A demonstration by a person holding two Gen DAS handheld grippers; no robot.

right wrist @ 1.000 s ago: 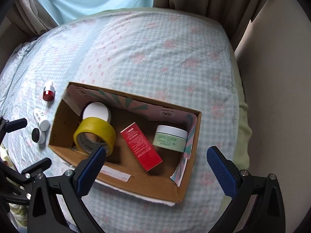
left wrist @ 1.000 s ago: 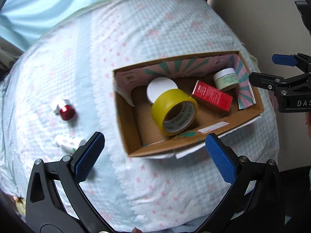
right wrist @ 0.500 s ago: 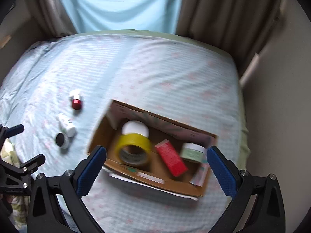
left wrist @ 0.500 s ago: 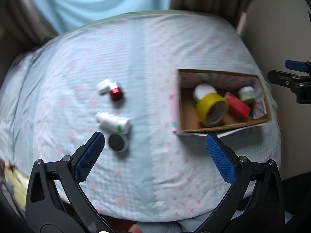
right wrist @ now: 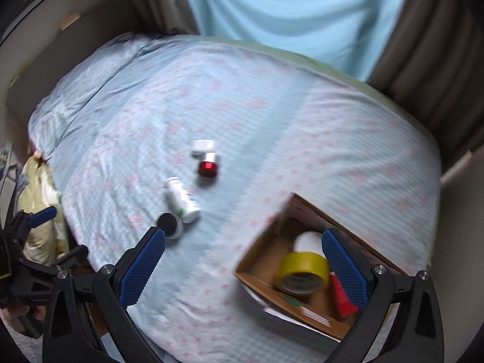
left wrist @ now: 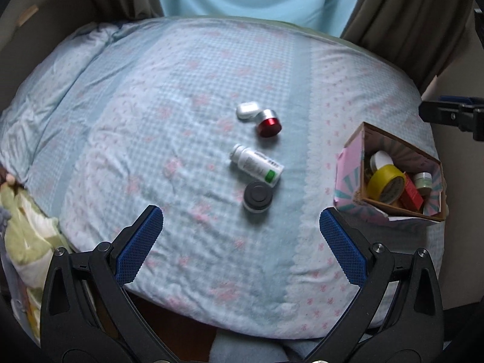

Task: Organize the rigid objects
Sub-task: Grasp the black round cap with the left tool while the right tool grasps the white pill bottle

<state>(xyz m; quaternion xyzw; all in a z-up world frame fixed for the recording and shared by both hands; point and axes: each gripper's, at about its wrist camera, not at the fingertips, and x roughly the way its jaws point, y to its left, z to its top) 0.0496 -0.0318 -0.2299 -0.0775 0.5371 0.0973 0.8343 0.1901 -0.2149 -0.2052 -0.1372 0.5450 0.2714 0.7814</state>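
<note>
Left gripper (left wrist: 241,236) released, holding nothing; round dark-lidded jar (left wrist: 257,201) lies straight ahead, just beyond fingertips, mid bed (left wrist: 151,121), its lid facing up. Right gripper (right wrist: 242,260) also released, farther, over cardboard box (right wrist: 260,260) near right edge.

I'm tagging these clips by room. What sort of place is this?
Most likely a bedroom. The work surface is a bed with a blue checked floral quilt, brown curtains hang over a window behind it, and small toiletries such as a white bottle lie loose beside a cardboard box.
</note>
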